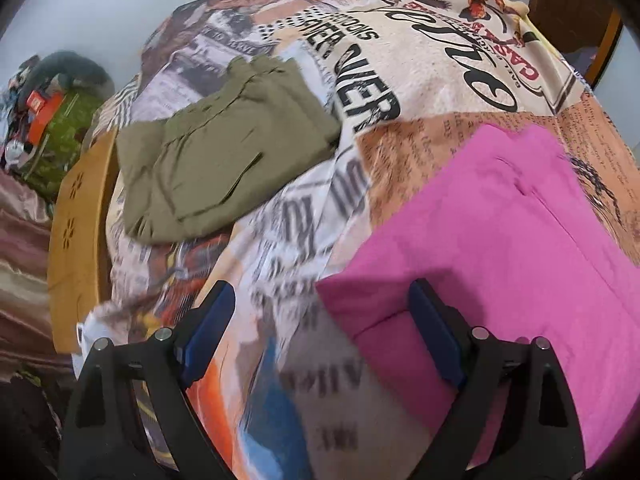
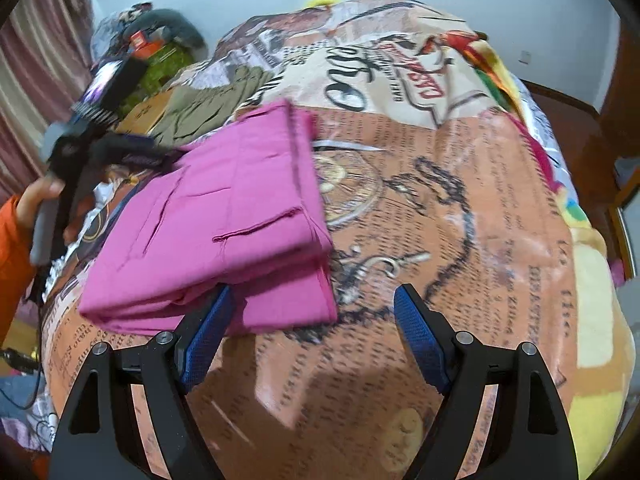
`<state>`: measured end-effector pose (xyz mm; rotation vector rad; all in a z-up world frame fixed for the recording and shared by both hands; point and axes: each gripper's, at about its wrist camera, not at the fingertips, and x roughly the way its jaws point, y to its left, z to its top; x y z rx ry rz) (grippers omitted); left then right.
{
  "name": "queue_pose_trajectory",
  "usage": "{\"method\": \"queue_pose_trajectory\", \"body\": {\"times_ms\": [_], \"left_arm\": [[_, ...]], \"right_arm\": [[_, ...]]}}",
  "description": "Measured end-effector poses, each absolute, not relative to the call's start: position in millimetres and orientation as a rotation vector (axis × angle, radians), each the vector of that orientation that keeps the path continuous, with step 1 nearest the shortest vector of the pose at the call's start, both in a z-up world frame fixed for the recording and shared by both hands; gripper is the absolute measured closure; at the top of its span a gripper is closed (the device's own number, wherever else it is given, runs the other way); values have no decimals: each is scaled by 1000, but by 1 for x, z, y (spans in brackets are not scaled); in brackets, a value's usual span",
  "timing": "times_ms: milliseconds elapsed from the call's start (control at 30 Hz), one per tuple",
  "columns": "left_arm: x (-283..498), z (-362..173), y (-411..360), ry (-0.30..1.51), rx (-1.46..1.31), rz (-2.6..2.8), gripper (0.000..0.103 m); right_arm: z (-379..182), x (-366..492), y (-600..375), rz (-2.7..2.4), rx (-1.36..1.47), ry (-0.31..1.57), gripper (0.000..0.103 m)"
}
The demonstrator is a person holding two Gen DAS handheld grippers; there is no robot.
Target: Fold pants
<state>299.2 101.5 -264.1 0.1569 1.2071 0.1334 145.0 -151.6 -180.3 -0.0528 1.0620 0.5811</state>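
A: Starting at the far left of the left wrist view, what is there?

B: A striped curtain (image 1: pixel 20 248) at the edge, a heap of clutter (image 1: pixel 48 112) behind it, then a wooden board (image 1: pixel 80 240) along the side of the bed.

A: And on the bed itself?

B: A printed newspaper-pattern blanket (image 1: pixel 420 68) covers it. The folded olive pants (image 1: pixel 224 152) lie on its left part. Well apart to the right, the pink pants (image 1: pixel 500 240) lie folded flat on the blanket.

A: How does the left gripper (image 1: pixel 322 304) stand?

B: Its blue pads are spread wide with nothing between them. The right-hand pad sits over the near edge of the pink pants; whether it touches the cloth I cannot tell.

A: Now the right wrist view, again from the left.

B: The person's orange sleeve (image 2: pixel 10 248) and a hand (image 2: pixel 38 192) holding the other gripper's body, blurred. Next come the pink pants (image 2: pixel 224 216), a neat stack with a pocket slit on top, and the olive pants (image 2: pixel 208 108) behind them.

A: The right gripper (image 2: pixel 314 300)?

B: Wide open and holding nothing. Its left pad is at the near edge of the pink stack; the right pad hangs over bare blanket (image 2: pixel 460 208).
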Motion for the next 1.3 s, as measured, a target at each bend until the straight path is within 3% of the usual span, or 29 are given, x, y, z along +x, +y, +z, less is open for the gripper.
{"method": "queue_pose_trajectory", "body": {"times_ms": [567,667,867,1100,1300], "left_arm": [[193,-232,90,1133,93,3,14],[183,-222,86,1088,81,-16,15],[181,-226,84,1081,56,-27,44],[175,-239,87,1074,25,-15,46],[168,-243,84,1059,61,-5,45]], "right_arm": [[-157,134,-151,593,-21,981,26],[-160,133,-144,619,-17,997,33],[-170,136,-138,642,2,1032,55],[-181,130,-129,674,-25,1046,72],[-183,127,-128,673,-45,1036,76]]}}
